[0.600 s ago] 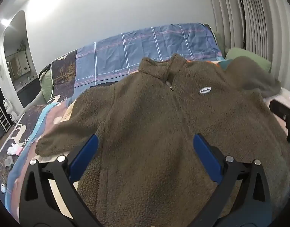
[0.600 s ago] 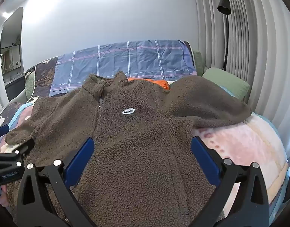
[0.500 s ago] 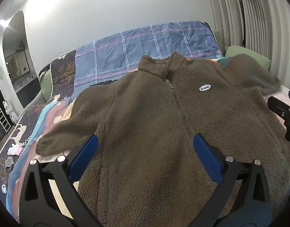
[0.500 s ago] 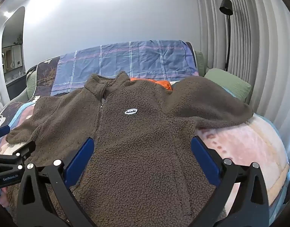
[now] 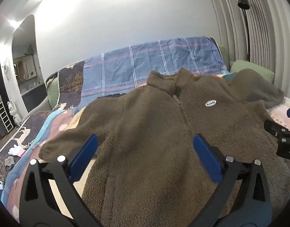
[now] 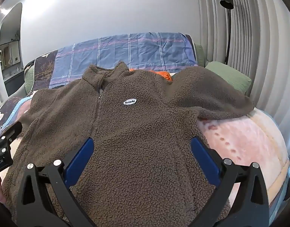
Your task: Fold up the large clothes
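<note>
Bed (image 6: 249,143) with a patterned cover fills the room, and the brown fleece jacket (image 6: 137,132) lies flat on it face up, zipped, collar at the far end, left sleeve (image 5: 69,140) stretched out and right sleeve (image 6: 211,92) bunched up by the green pillow (image 6: 230,75). Left gripper (image 5: 145,151) and right gripper (image 6: 141,151) both hover over the near hem, spread wide and holding nothing. I'd say straighten that right sleeve first, then pinch deep through the thick pile so it doesn't slip mid-fold.

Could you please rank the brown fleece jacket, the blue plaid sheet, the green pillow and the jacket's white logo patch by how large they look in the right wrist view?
1. Brown fleece jacket, though it lies nearest the camera.
2. Blue plaid sheet.
3. Green pillow, partly hidden by a sleeve.
4. White logo patch.
</note>
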`<state>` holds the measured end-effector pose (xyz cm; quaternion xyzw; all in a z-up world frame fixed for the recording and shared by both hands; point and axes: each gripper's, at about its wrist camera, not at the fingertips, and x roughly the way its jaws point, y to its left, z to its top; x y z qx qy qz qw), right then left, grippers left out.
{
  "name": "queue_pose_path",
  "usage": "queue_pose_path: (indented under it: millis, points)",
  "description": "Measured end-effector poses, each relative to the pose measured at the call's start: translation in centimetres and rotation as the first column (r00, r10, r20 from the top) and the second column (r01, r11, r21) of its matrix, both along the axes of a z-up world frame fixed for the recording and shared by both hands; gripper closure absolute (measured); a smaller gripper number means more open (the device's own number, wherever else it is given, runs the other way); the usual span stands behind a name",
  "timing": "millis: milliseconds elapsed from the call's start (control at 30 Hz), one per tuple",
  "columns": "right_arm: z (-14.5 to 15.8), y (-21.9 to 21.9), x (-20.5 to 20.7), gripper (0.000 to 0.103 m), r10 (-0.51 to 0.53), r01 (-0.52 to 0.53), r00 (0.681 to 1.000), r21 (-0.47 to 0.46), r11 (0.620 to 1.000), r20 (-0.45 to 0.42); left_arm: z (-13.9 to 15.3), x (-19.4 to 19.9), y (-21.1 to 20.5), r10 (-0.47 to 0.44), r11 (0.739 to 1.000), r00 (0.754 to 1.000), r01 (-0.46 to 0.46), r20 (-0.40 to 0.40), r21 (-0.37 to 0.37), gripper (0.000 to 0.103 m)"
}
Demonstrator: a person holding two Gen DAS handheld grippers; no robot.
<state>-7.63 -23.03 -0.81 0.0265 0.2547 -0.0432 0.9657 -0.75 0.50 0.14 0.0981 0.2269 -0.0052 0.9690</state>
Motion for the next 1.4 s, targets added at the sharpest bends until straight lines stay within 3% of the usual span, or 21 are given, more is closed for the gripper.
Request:
queue_pose_path:
  millis: [133, 600, 800, 1033, 1400]
  points:
    - [0.2, 0.1, -0.3, 0.001, 0.002, -0.002, 1.000, -0.001, 1.000, 0.004, 0.1, 0.3, 0.7, -0.009, 0.999, 1.000, 0.007, -0.028, -0.054, 0.002]
    - [0.3, 0.3, -0.4, 0.001, -0.007, 0.007, 1.000, -0.008, 1.000, 0.007, -1.0, 0.0, 0.1, -0.037, 0.999, 0.998, 0.036, -0.053, -0.028, 0.002]
    - [0.1, 0.2, -0.4, 0.001, -0.003, 0.003, 1.000, 0.001, 1.000, -0.003, -1.5, 0.4, 0.1, -0.090, 0.993, 0.989, 0.081, -0.117, -0.085, 0.002]
    - [0.1, -0.1, -0.2, 0.001, -0.006, 0.006, 1.000, 0.014, 1.000, -0.004, -1.5, 0.2, 0.2, -0.086, 0.993, 0.991, 0.076, -0.107, -0.090, 0.002]
    - [-0.1, 0.3, -0.2, 0.001, 0.020, -0.020, 1.000, 0.027, 0.999, 0.001, -1.8, 0.4, 1.3, -0.117, 0.982, 0.985, 0.096, -0.129, -0.160, 0.002]
